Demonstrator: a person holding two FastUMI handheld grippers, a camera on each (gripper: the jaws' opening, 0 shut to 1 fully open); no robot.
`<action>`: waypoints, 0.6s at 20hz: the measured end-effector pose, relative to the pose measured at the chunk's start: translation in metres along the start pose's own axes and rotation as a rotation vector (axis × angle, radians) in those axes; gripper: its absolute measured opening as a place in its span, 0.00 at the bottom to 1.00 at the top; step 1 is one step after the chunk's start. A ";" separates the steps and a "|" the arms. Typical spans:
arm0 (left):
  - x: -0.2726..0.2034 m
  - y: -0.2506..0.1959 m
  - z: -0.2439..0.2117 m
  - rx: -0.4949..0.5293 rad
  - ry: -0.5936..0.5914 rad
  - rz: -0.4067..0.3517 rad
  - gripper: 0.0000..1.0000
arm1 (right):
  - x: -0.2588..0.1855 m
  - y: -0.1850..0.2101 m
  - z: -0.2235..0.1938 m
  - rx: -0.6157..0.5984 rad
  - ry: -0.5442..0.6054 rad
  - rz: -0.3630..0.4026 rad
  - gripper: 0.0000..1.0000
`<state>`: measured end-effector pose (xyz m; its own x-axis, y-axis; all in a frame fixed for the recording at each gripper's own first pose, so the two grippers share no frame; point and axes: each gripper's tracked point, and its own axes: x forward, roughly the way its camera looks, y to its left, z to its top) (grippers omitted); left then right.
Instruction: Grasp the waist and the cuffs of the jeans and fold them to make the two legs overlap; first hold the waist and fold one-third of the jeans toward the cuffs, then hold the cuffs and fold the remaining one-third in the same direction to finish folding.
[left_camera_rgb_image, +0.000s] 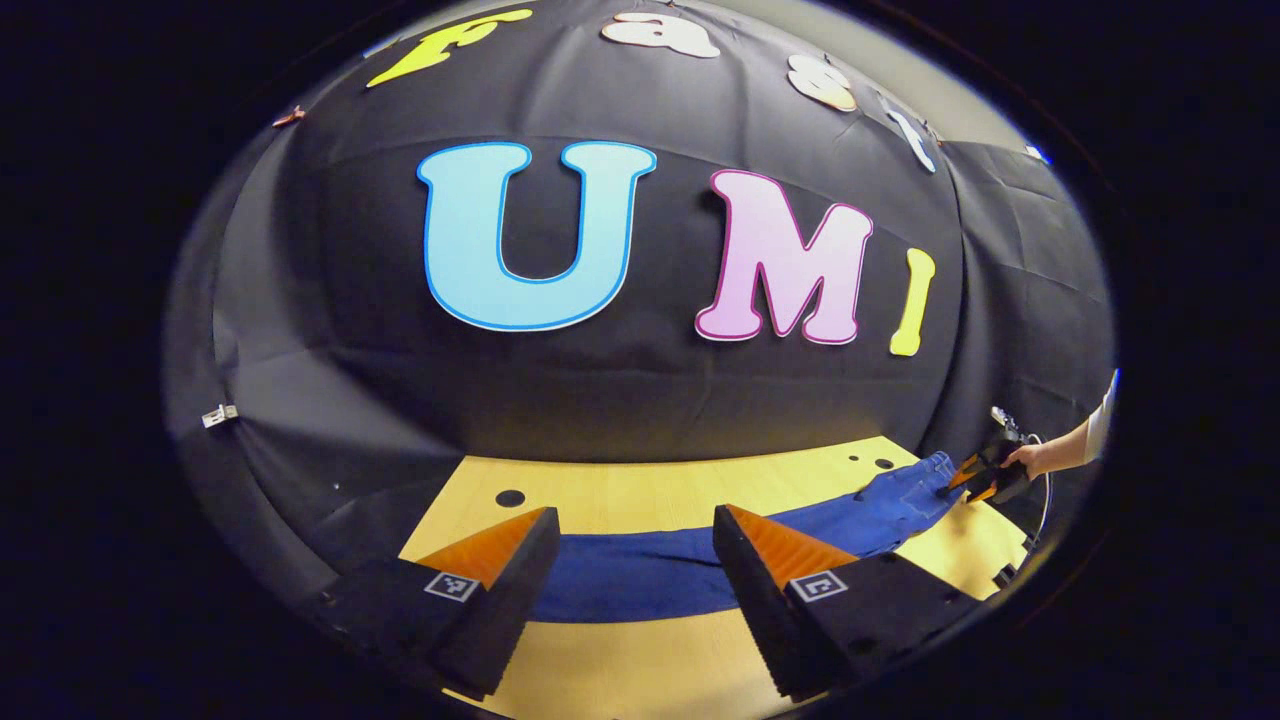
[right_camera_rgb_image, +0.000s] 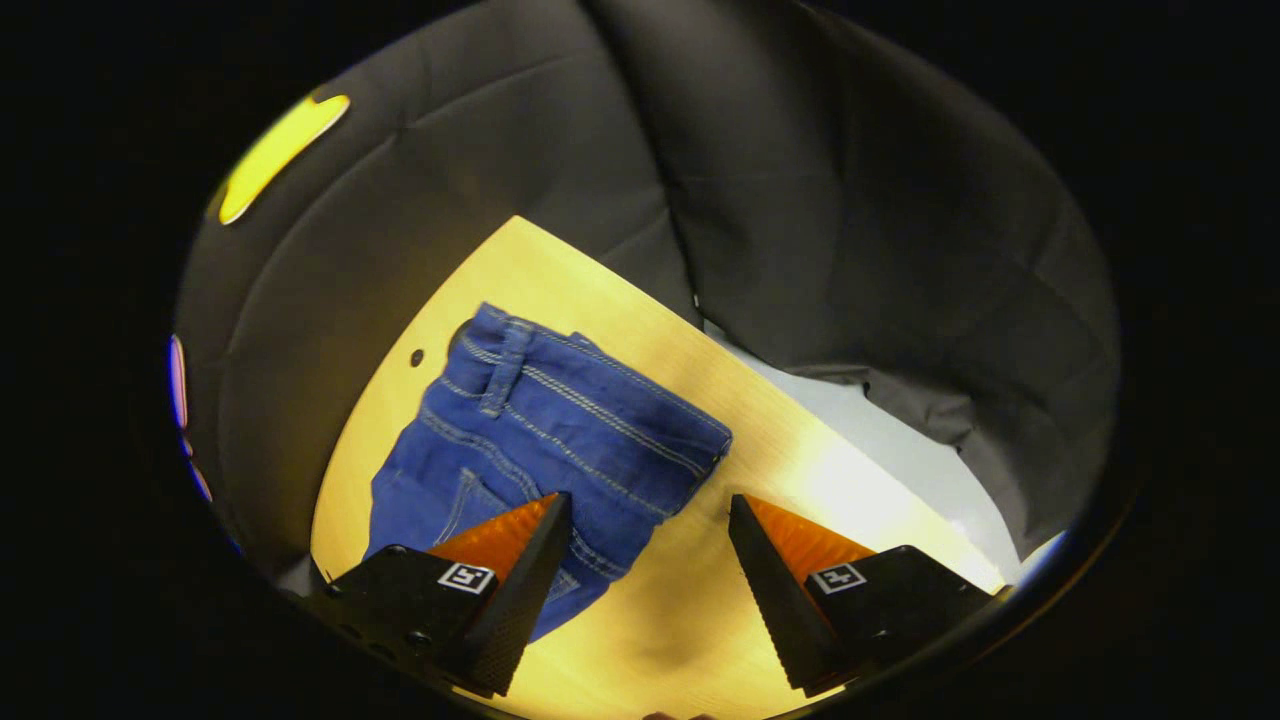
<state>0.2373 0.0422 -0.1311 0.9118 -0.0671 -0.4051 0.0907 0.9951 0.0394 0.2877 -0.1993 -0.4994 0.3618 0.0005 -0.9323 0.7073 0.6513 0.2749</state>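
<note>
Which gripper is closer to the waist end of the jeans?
Right. The right gripper hangs just over the waist of the jeans, jaws open. The left gripper is at the far end, by the legs.

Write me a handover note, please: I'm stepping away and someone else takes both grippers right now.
Left gripper: open, holding nothing, over the leg end of the jeans.
Right gripper: open, holding nothing, just above the waist; the left gripper view shows it there too, held by a hand.
Jeans: stretched out flat along the wooden table.
Done: they already lie as one narrow strip; I cannot tell whether the legs overlap.
Left: grasp the waist, fold a third toward the cuffs, then fold the cuffs over.
</note>
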 end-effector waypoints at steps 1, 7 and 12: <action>-0.003 -0.002 -0.006 0.005 0.016 0.011 0.96 | 0.005 0.006 0.016 0.025 -0.051 0.015 0.98; -0.026 -0.003 -0.020 -0.009 0.048 0.053 0.96 | 0.001 0.022 0.025 -0.100 -0.148 0.034 0.23; -0.048 0.014 -0.017 -0.034 0.029 0.091 0.96 | -0.105 0.100 0.053 -0.328 -0.388 0.206 0.21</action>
<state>0.1876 0.0610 -0.1268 0.9036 0.0250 -0.4277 -0.0057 0.9989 0.0464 0.3525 -0.1744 -0.3617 0.7144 -0.0864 -0.6944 0.3940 0.8697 0.2972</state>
